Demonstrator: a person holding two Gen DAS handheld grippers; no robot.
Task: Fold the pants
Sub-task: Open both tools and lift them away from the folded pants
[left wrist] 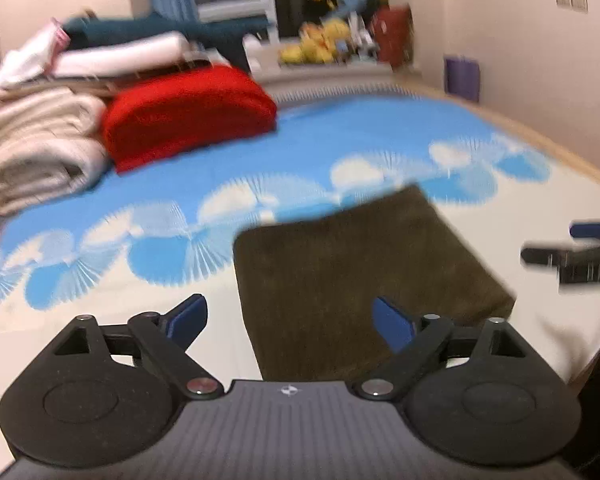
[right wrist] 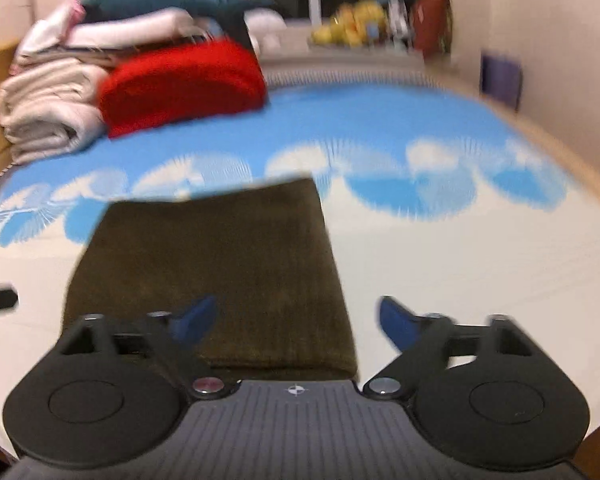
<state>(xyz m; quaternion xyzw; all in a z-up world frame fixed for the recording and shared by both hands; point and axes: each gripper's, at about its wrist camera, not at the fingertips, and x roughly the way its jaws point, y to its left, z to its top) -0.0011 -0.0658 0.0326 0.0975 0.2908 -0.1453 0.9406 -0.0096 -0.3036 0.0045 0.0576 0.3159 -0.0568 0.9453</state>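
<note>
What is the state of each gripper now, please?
Left gripper: open, holding nothing; folded pants lie beyond it.
Right gripper: open, holding nothing.

Left tool [left wrist: 290, 322]: jaws spread wide, nothing between pads, tilted downward. Right tool [right wrist: 298, 322]: same, seemingly empty despite blur.

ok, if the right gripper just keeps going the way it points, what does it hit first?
Most likely the folded pants, near their right edge. The open right gripper points down over them with nothing held. Depth is unclear in the blur.
</note>
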